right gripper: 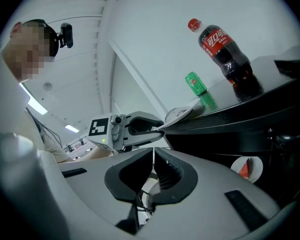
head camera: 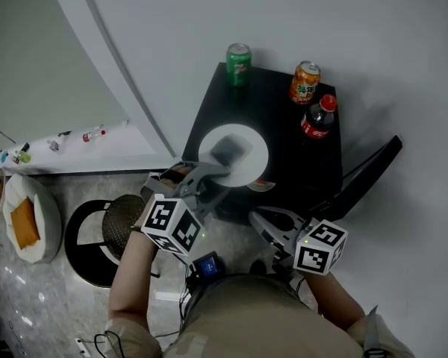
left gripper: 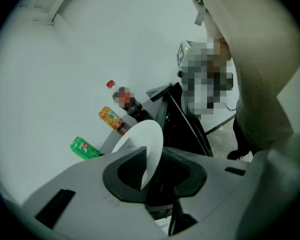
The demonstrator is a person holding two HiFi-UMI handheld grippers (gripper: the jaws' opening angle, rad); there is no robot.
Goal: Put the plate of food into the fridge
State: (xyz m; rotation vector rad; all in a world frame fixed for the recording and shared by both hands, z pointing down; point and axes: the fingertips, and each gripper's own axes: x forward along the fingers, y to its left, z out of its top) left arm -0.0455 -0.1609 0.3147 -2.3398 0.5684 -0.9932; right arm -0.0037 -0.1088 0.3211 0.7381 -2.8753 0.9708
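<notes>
Currently we log white round plate [head camera: 250,159], rim pinched in left gripper [left gripper: 152,160], over black fridge [head camera: 276,118], right gripper [right gripper: 153,159] jaws together.

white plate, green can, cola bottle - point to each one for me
white plate [head camera: 255,155], head view, bare right side of its face
green can [head camera: 238,66], head view, middle of its side
cola bottle [head camera: 316,120], head view, red label on its body
</notes>
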